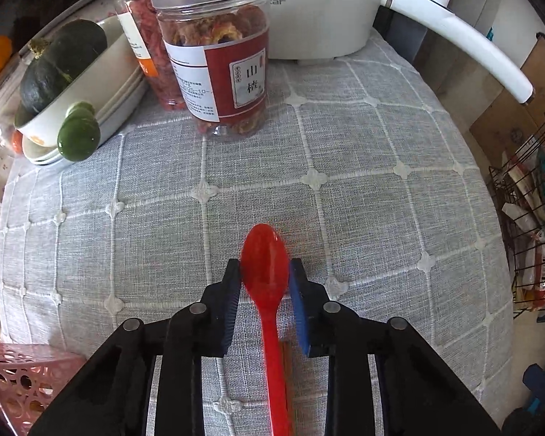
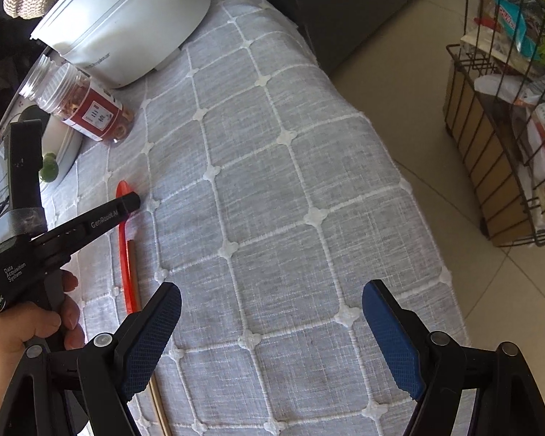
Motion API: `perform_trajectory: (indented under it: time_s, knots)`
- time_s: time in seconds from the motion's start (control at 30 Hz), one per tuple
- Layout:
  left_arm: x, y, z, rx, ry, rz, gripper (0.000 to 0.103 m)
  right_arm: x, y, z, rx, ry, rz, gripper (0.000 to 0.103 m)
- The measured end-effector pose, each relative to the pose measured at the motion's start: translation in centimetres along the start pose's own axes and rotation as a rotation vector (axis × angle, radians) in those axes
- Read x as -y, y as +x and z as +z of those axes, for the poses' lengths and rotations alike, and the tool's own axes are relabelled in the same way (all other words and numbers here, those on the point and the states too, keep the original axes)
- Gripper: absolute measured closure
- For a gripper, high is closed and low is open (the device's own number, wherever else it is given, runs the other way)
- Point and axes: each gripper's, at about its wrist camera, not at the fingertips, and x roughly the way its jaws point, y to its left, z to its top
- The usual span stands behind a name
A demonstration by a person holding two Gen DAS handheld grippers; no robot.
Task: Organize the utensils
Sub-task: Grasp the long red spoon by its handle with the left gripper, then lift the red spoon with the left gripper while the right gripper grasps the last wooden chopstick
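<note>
A red plastic spoon [image 1: 267,283] lies on the grey checked tablecloth [image 1: 345,189], bowl pointing away from me. My left gripper [image 1: 265,272] has its blue pads against both sides of the spoon's bowl, shut on it. A wooden chopstick [image 1: 286,363] lies beside the spoon's handle. In the right wrist view the spoon [image 2: 124,254] and the chopstick [image 2: 136,272] lie at the left, with the left gripper [image 2: 129,201] over the spoon's bowl. My right gripper [image 2: 272,312] is open and empty above the cloth.
Two clear jars of dried fruit [image 1: 214,61] stand at the back, next to stacked bowls with a dark squash [image 1: 63,65]. A white cooker [image 1: 327,7] with a long handle sits behind. A pink perforated basket [image 1: 21,381] is at the near left. A wire rack [image 2: 508,127] stands on the floor to the right.
</note>
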Motion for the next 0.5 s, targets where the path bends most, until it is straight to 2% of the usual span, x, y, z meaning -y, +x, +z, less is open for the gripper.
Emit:
perform_trajectory:
  time_s: [0.2,0.5]
  knots:
    - [-0.8,-4.5,-2.6,0.071,0.024,-0.046,0.075,-1.0,-0.1,-0.2,0.009,-0.028,-0.005,0.018]
    - [-3.9,-15.0,-9.6,0.23,0.076,-0.124,0.075,-4.0,1.4,-1.4,-0.012,-0.079,-0.023,0.018]
